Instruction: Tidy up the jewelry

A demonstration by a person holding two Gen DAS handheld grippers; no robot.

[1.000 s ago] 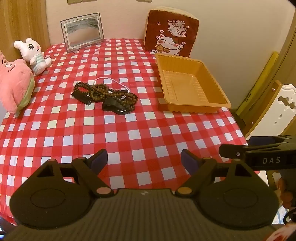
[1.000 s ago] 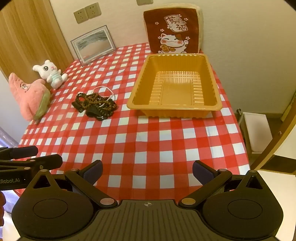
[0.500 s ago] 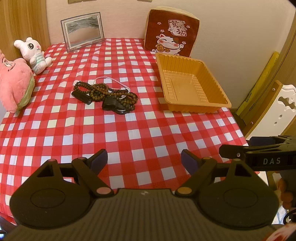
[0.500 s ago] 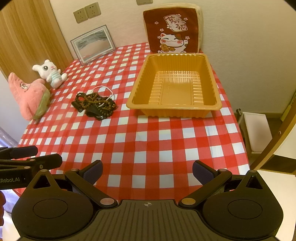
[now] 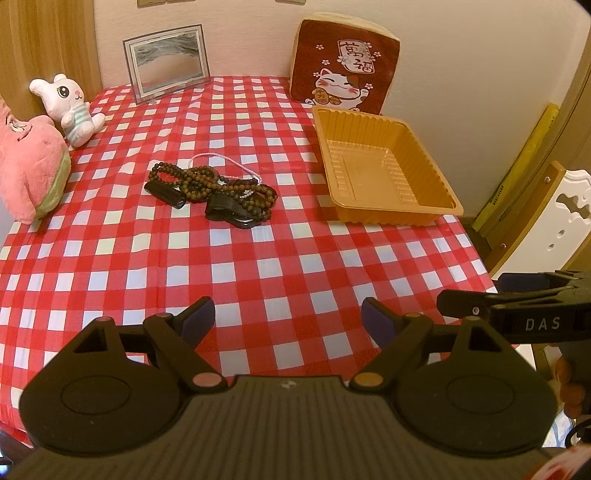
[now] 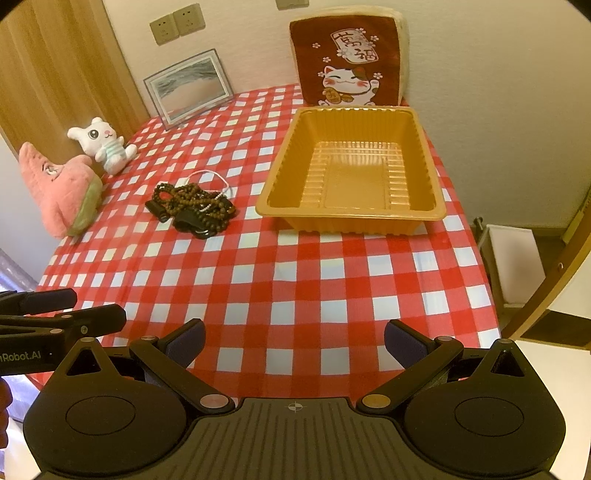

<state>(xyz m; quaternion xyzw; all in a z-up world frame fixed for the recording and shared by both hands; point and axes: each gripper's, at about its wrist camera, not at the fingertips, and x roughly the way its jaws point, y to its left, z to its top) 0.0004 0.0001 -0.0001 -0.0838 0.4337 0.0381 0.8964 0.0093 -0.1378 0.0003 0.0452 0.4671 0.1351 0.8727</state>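
Both grippers hover over the near edge of the table with their fingers spread wide and nothing between them: the left gripper (image 5: 288,315) sits over the middle of the near edge, the right gripper (image 6: 294,338) beside it, and each shows at the margin of the other's view.

A red-and-white checked tablecloth (image 5: 258,280) covers the table, lying fairly flat with faint creases. The jewelry (image 5: 212,190) lies in one tangled heap toward the middle of the cloth: strings of dark brown beads piled over a couple of black pieces, with a thin pale bead strand (image 5: 221,162) looping out on the far side. To its right, apart from the heap, stands an orange plastic tray (image 6: 352,216) with ribbed walls, holding nothing, close to the table's right edge.

At the far edge, a cushion (image 6: 349,64) printed with a lucky cat leans against the pale wall just behind the tray, and a framed picture (image 5: 166,61) stands propped further left. Along the left side sit a white bunny toy (image 5: 70,107) and a pink plush toy (image 5: 27,166), touching each other. Wood panelling (image 6: 55,74) runs up the left side of the room, with wall sockets (image 6: 177,27) beside it. A white chair back (image 5: 557,221) stands off the table's right side.
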